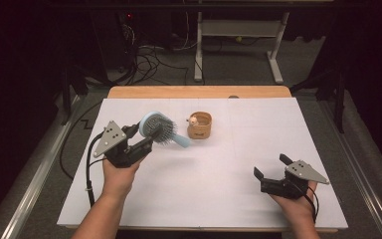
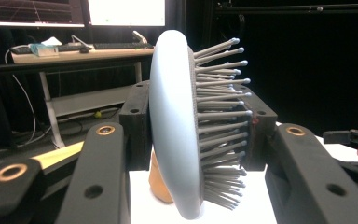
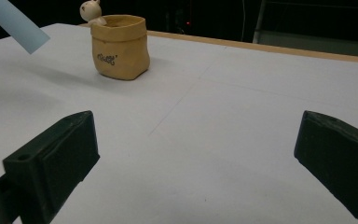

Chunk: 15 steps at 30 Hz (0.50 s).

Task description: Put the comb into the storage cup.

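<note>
I've got the brush point(image 1: 159, 129) clamped by its head in the left gripper point(image 1: 140, 135), held up left of centre, handle pointing at the pot point(image 1: 199, 125) just right of it. The right gripper point(image 1: 270, 167) sits lower right, jaws wide apart, nothing in them. I'd guess the brush goes into the pot, so I'd swing the handle down over the opening and lower it slowly; that pot looks easy to tip. White sheet point(image 1: 219, 169) over a wooden table point(image 1: 199, 91), dark room, cables point(image 1: 146, 59) and desk legs point(image 1: 198, 50) up top.
</note>
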Tool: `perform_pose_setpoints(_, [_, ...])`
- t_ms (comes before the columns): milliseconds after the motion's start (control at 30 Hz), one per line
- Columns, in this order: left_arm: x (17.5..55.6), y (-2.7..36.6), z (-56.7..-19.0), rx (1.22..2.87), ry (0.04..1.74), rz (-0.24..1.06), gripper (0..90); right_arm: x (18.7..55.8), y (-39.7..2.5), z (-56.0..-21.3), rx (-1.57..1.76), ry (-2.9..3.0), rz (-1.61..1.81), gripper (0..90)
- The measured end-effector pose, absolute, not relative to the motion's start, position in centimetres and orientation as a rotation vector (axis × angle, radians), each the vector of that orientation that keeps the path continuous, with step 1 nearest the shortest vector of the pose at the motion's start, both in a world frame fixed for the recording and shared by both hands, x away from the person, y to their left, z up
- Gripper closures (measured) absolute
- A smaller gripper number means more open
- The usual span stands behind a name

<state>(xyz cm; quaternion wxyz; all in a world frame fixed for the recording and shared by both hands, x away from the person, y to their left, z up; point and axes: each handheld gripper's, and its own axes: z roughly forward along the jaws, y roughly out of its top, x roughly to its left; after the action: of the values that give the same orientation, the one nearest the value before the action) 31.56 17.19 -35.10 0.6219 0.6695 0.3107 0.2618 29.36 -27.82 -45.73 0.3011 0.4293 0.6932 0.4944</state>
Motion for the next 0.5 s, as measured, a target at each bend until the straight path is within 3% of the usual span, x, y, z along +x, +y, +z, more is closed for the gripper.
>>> perform_pose_setpoints(500, [32.4, 16.0, -33.2, 1.526, 0.687, 0.604, 56.1, 29.3, -27.8, -45.7, 1.134, 1.834, 1.315, 0.1])
